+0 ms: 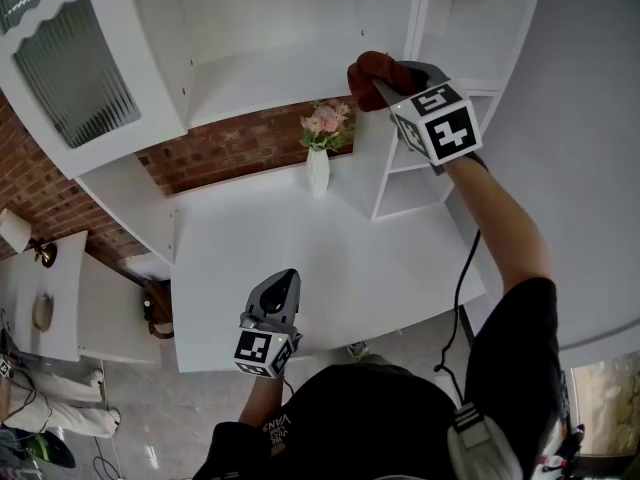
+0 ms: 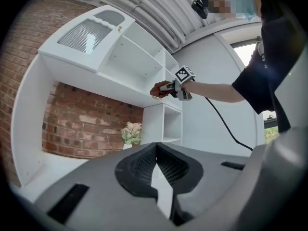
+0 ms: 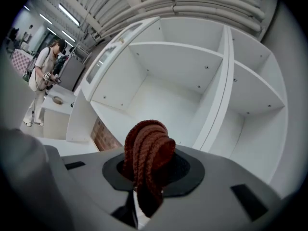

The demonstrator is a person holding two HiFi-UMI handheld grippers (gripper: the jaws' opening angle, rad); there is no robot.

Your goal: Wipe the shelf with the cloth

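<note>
The left gripper (image 1: 283, 284) hangs low over the white table (image 1: 380, 268), its jaws pressed together with nothing between them. Further back, a white vase (image 1: 318, 171) of pink flowers (image 1: 328, 122) stands against the brick wall. The right gripper (image 1: 386, 84) is raised and clamped on the red-brown cloth (image 1: 371, 67), which sits at the front edge of the shelf (image 1: 265, 80), beside the upright divider.

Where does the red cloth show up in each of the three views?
Head view: cloth upper middle, held in the right gripper, at the shelf edge.
Left gripper view: cloth small, centre, up and right of the flowers.
Right gripper view: cloth bottom centre, between the jaws.
Shared landmark: the white shelf.
</note>
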